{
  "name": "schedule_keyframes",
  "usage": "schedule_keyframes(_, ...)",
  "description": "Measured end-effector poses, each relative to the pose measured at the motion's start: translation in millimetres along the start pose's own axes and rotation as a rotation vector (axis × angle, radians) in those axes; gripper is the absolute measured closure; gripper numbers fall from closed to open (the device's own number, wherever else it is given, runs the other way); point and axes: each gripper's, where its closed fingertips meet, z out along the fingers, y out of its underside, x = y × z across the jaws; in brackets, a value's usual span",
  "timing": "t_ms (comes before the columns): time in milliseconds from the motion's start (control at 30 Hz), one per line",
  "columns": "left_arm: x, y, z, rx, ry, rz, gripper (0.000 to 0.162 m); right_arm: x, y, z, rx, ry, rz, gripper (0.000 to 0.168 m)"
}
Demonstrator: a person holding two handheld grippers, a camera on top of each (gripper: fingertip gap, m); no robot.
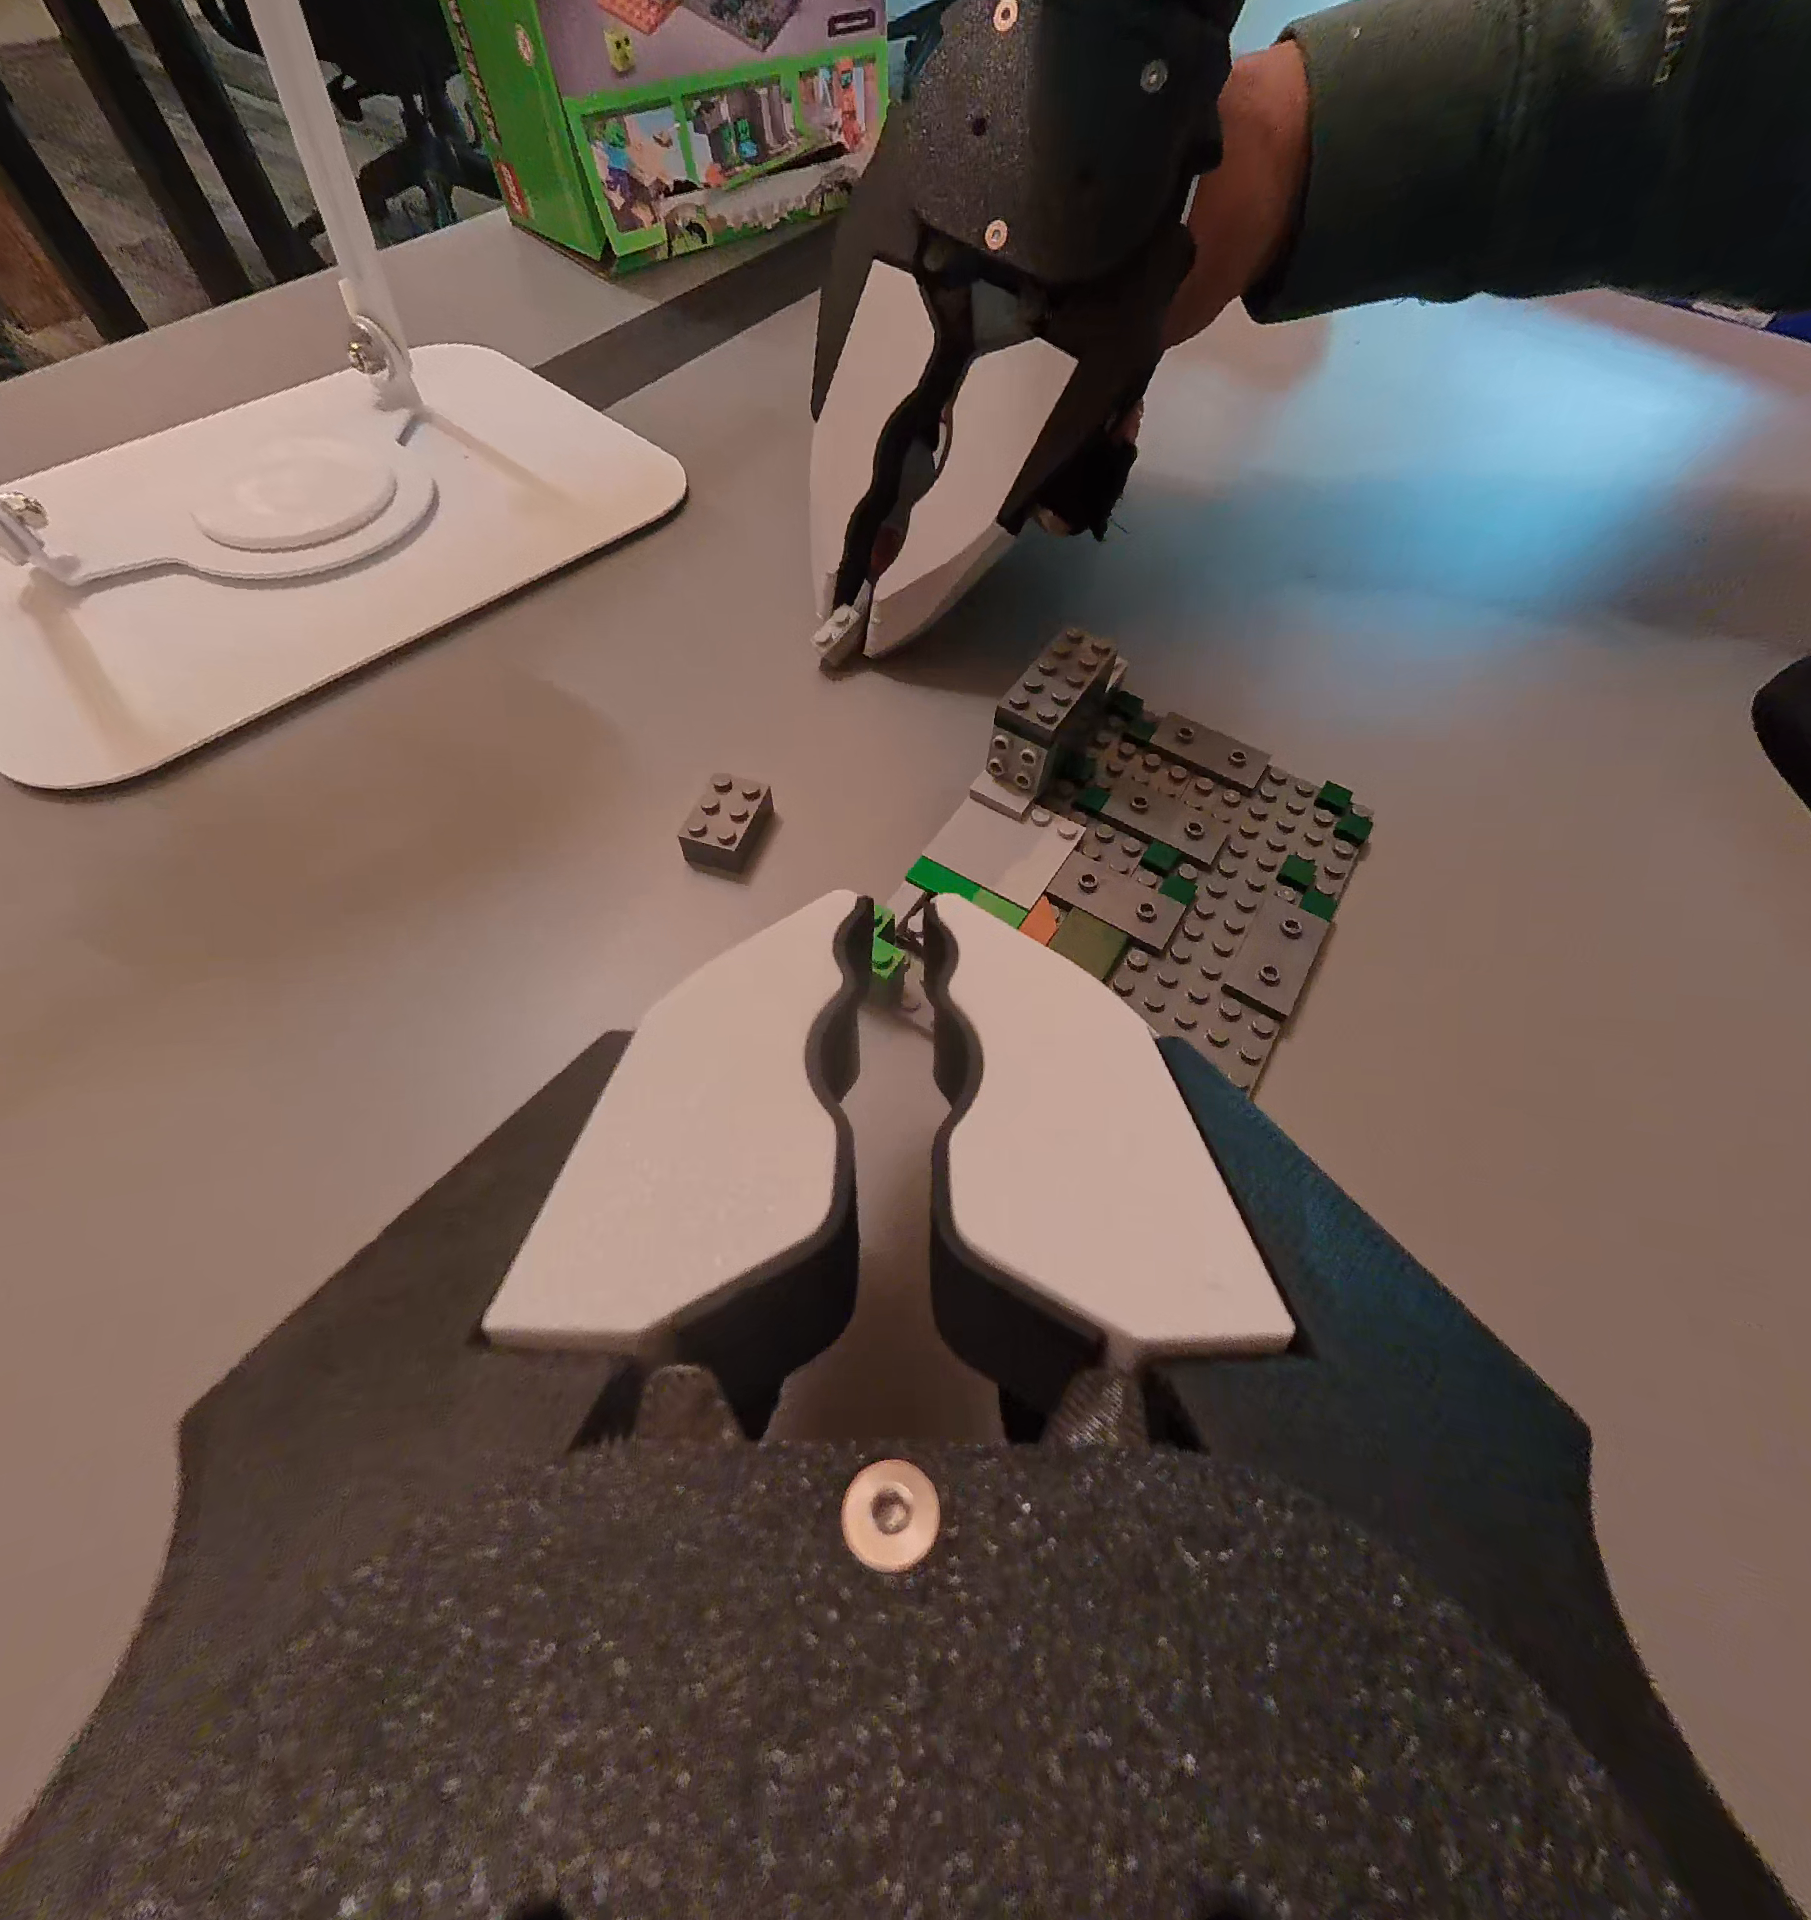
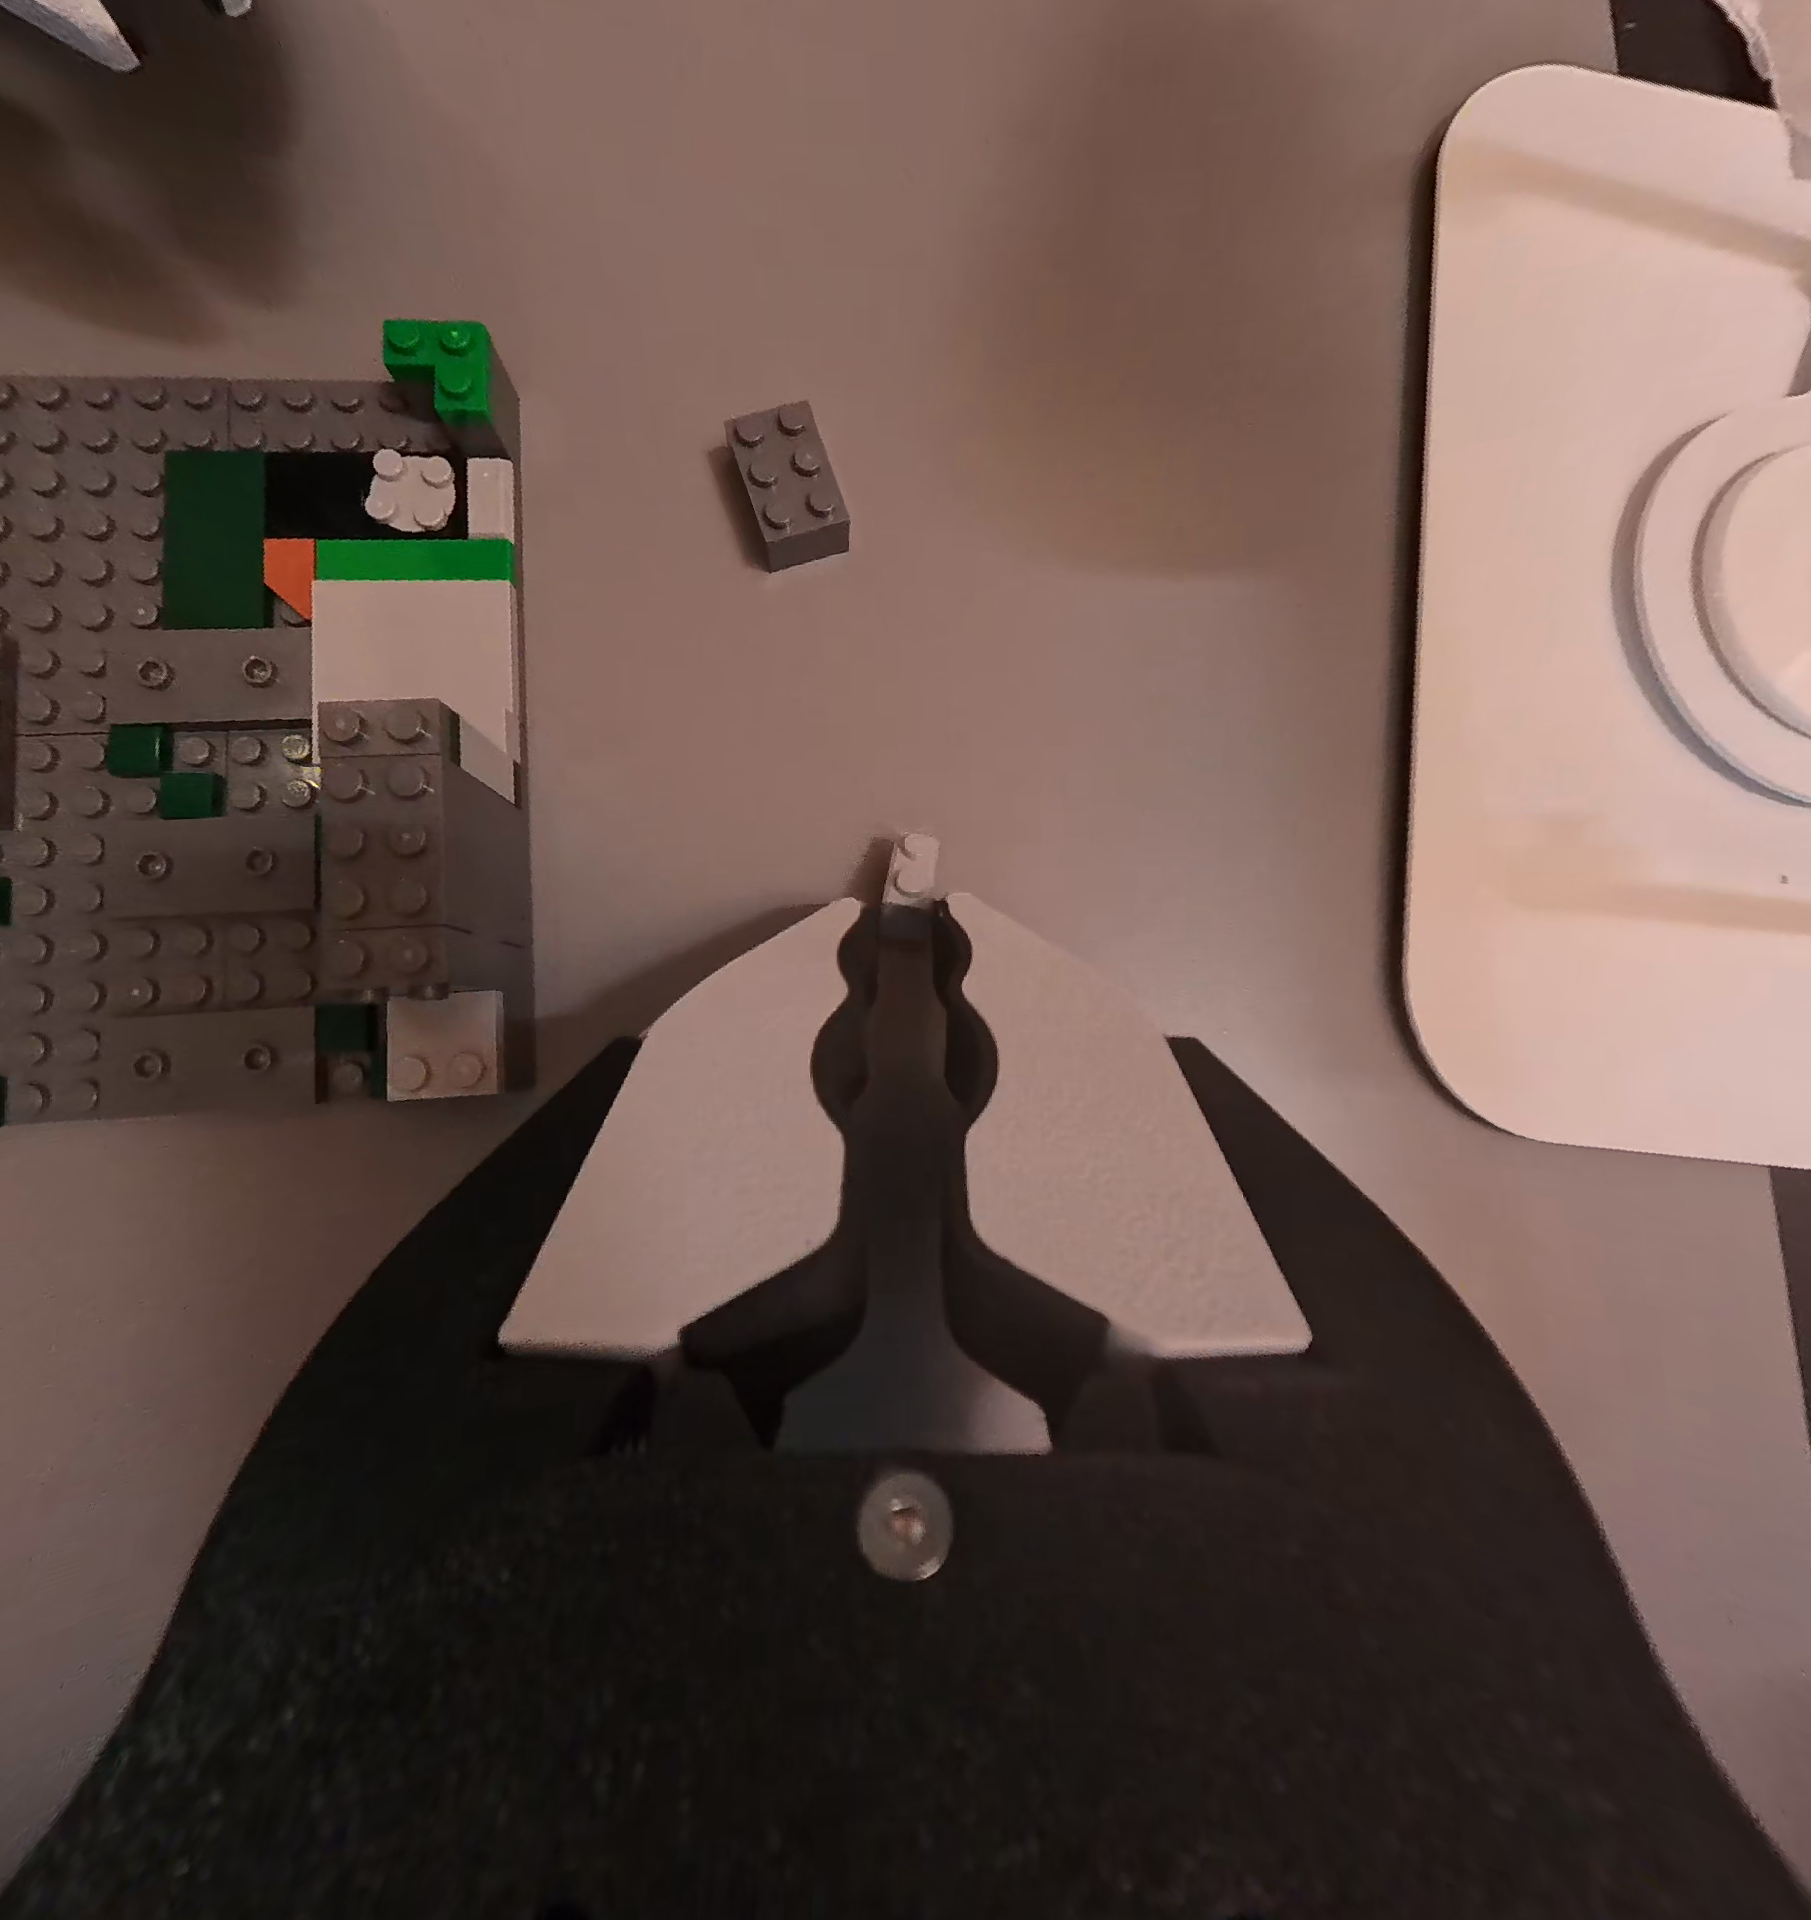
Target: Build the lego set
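Left wrist view showed the left gripper low over the grey table, its white fingers drawn narrow with a slim gap between the tips, poised at the near corner of the lego build; a bright green corner piece sat in that gap, but whether the tips pinched it or only framed it could not be told. Build was a dark grey studded baseplate with green, white and orange tiles and a raised grey block wall at its far corner. Loose dark grey two-by-three brick lay on the table just left of the build, apart from it. Right gripper, held by a hand in a dark sleeve, pointed down beyond the build, tips clamped on a small light grey plate at table level. White stand base sat at the left; green set box stood at the far edge. Right wrist view confirmed the grip: the plate stuck out past the closed tips of the right gripper, build to the left, loose brick ahead, stand base to the right.
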Motion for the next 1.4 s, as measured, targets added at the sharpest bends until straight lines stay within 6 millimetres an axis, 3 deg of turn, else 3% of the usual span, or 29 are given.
schedule_keyframes(400, -0.1, -4.6, -5.1, 0.008, -0.003, -0.003, 0.154, 0.9, 1.3, -5.4, -0.010, 0.015, -0.019, 0.151)
schedule_keyframes(567, -12.8, -21.0, -30.0, 0.054, -0.073, -0.009, 0.161, 0.2, -25.3, -38.4, 0.154, 0.080, 0.056, 0.150)
schedule_keyframes(700, -22.3, -24.0, -56.6, 0.075, -0.167, -0.002, 0.162, -19.1, -43.0, -62.7, 0.276, 0.137, 0.115, 0.141)
schedule_keyframes(800, -22.3, -26.0, -80.7, 0.110, -0.208, -0.023, 0.162, -38.3, -51.8, -72.0, 0.330, 0.168, 0.145, 0.138)
schedule_keyframes(1067, -30.6, -16.4, -169.3, 0.199, -0.352, -0.125, 0.162, -74.0, -78.5, -86.3, 0.443, 0.234, 0.218, 0.161)
schedule_keyframes(1267, -52.2, 20.2, -243.2, 0.232, -0.526, -0.264, 0.162, -85.2, -88.9, -83.8, 0.496, 0.292, 0.310, 0.168)
schedule_keyframes(1400, -66.0, 50.1, -303.4, 0.190, -0.689, -0.316, 0.162, -94.1, -86.7, -72.7, 0.481, 0.308, 0.364, 0.168)
